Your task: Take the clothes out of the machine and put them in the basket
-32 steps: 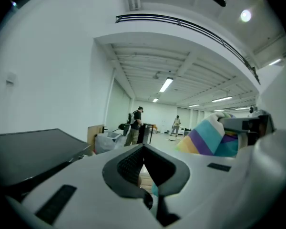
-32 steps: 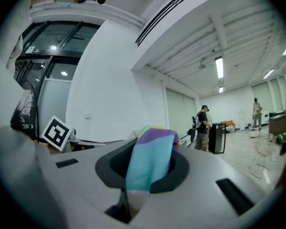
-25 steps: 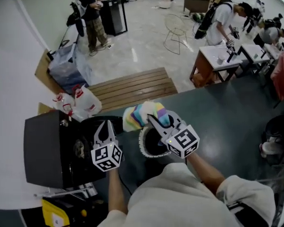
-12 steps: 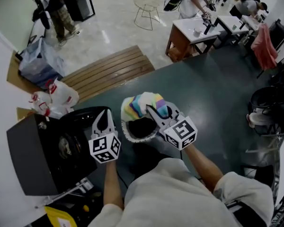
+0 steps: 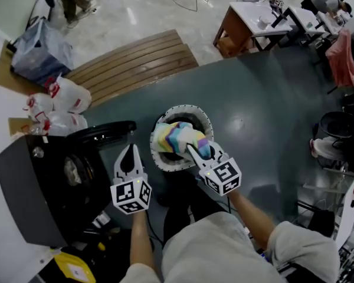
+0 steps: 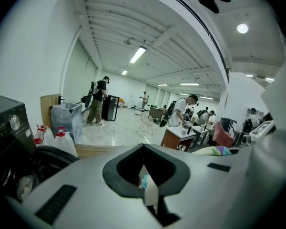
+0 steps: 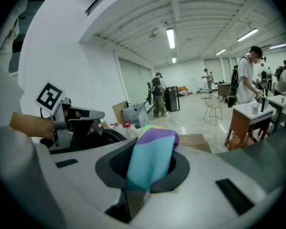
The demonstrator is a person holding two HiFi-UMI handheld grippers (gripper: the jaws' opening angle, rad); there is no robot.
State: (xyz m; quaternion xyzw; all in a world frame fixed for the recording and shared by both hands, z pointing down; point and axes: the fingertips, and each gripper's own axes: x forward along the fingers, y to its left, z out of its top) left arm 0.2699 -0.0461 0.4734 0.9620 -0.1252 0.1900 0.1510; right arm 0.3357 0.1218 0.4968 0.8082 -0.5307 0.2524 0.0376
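the right claw (image 5: 196, 151) is clamping one end of the striped cloth (image 5: 176, 135). its jaws are closed on the fabric, and the pastel bands are bulging out ahead of them. the bulk of the cloth is sitting in the mouth of the basket (image 5: 186, 108), a round white-rimmed tub. the basket is standing on the dark floor just beside the open door (image 5: 103, 133) of the machine (image 5: 35, 187). whether the cloth is resting on the basket's bottom cannot be told. the left claw (image 5: 128, 153) is hovering between machine and basket, jaws together, carrying no laundry.

handling judgement: the cloth is looking light, soft and limp. it is bunching and draping freely, so it is unlikely to hold any shape or to resist the claw. it is not fragile, and a firm pinch is doing it no harm. the weave appears to be giving the pads enough friction, so slipping looks unlikely.

grip point: a gathered fold near the middle is preferable to a single edge. a pinch at one end is leaving a long tail that may catch on the basket rim or hang outside it.

something pale is showing inside the drum (image 5: 71, 173). it is too small to identify.
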